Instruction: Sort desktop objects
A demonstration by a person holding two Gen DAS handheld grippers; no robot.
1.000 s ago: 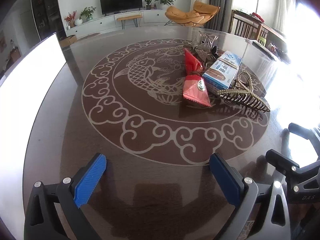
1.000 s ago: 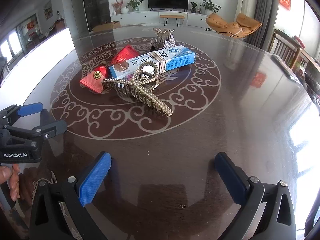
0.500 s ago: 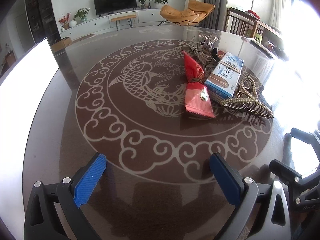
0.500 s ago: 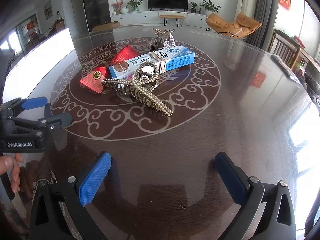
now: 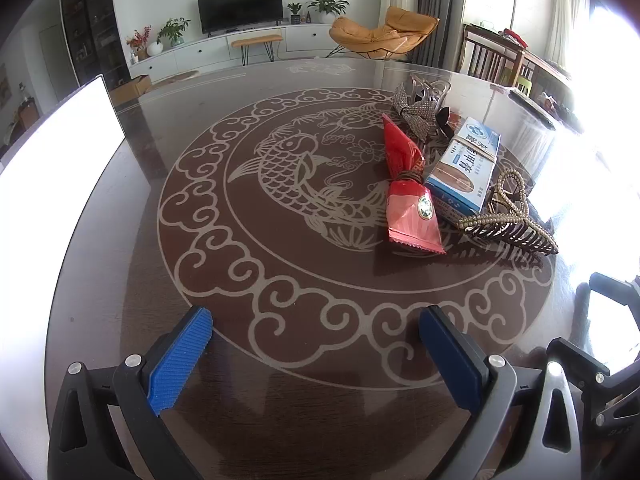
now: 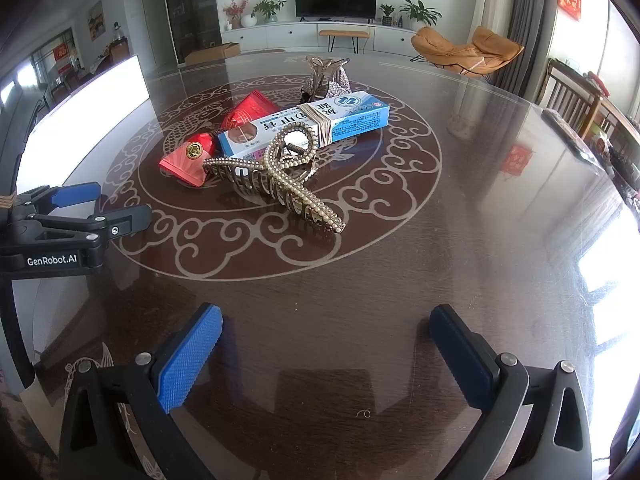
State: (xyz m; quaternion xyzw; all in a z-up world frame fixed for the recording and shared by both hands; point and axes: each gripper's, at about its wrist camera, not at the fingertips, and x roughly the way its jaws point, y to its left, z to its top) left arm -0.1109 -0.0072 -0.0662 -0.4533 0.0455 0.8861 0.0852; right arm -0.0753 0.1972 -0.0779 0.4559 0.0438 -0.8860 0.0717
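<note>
the left gripper sits at the bottom of its own view with both blue pads spread wide, nothing between them, hovering over the dark round table. in the right wrist view the same left gripper shows at the left edge of the frame, its fingers parted and empty, pointing toward the pile. the right gripper is likewise wide open at the bottom of its view, holding nothing; only bare tabletop lies between its pads.

the objects lie clustered on the fish pattern, right of centre in the left wrist view and upper centre in the right wrist view. a red packet tied at its middle lies just beside a blue and white box. a pearl-studded hair claw rests against the near side of the box. a glittery silver hair claw sits behind the box, at the far end of the pile. both grippers are well apart from the pile.
</note>
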